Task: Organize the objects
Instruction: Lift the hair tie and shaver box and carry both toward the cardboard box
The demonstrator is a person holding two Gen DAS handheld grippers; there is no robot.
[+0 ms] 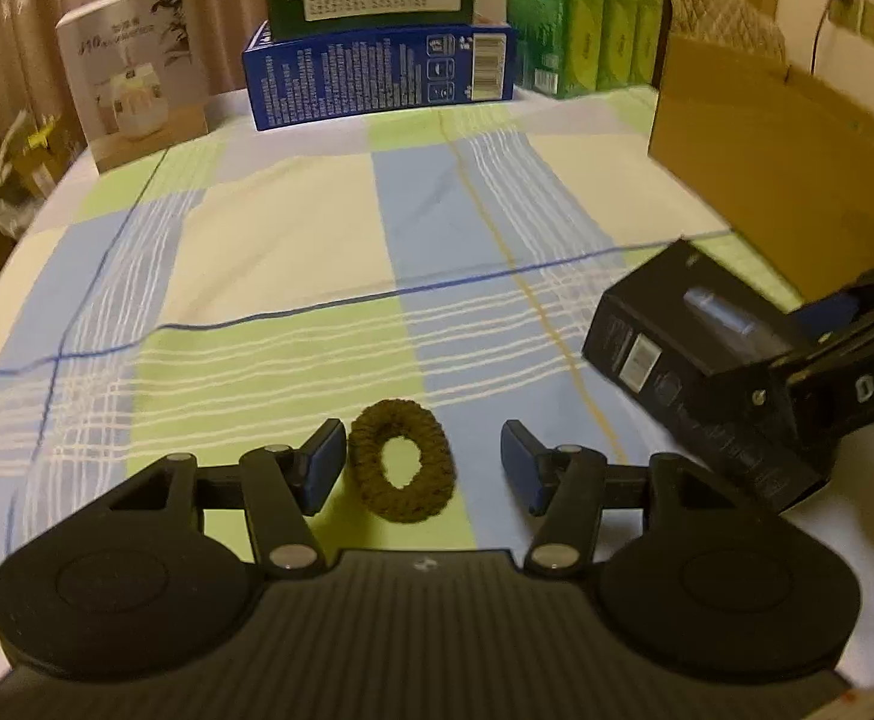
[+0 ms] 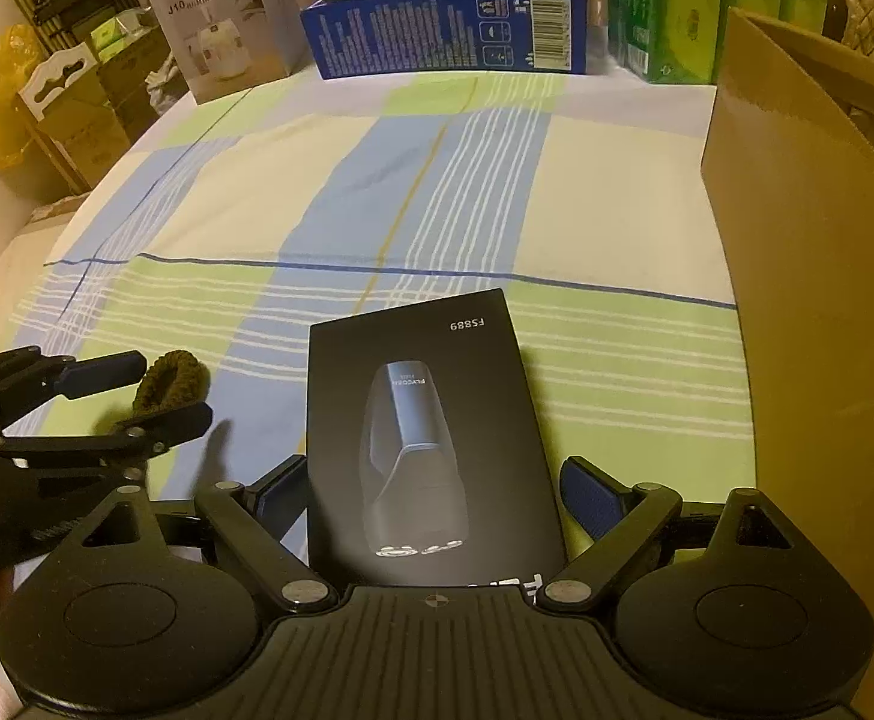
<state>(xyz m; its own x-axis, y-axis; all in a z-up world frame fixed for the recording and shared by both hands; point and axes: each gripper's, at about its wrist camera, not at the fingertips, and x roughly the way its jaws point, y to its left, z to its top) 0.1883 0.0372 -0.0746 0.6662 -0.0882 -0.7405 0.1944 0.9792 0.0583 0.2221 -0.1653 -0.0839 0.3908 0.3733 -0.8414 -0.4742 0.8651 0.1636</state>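
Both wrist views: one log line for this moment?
left tool: open, astride scrunchie | right tool: open around shaver box | cardboard box: at right

Black hand-held gripper point(image 1: 422, 468), blue pads point(image 1: 324, 465), silver screws.

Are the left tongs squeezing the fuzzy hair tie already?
No, the left tongs stand open, and the hair tie lies on the checked cloth between the blue pads.

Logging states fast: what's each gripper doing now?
Left gripper: open around the hair tie, not gripping.
Right gripper: open around the black box.
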